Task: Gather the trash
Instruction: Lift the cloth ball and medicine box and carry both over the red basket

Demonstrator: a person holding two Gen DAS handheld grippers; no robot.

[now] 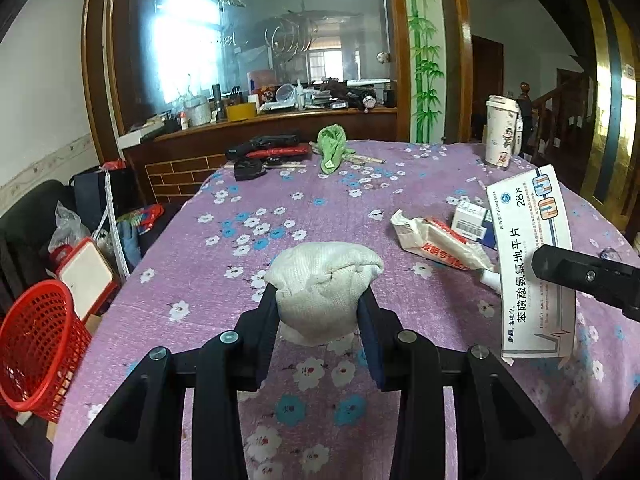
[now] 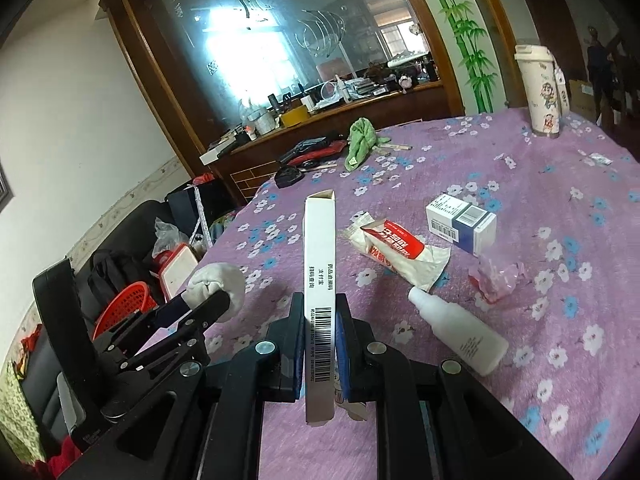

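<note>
Left gripper point(image 1: 320, 300) is clamped on a white wadded cloth point(image 1: 324, 280), jaws partly closed around it, held above the tabletop point(image 1: 280, 208) at centre frame in the left wrist view. Right gripper point(image 2: 318, 312) is nearly closed on a flat medicine box point(image 2: 319, 248), pinched edge-on and standing upright mid-frame in the right wrist view. Still lying on the tabletop, right of centre: torn white-red wrapper point(image 2: 396, 250), small blue-white carton point(image 2: 462, 220), white bottle point(image 2: 460, 330) on its side, crumpled pink plastic point(image 2: 496, 276). Red mesh basket point(image 1: 38, 352) sits off the tabletop edge, lower left of the left wrist view.
</note>
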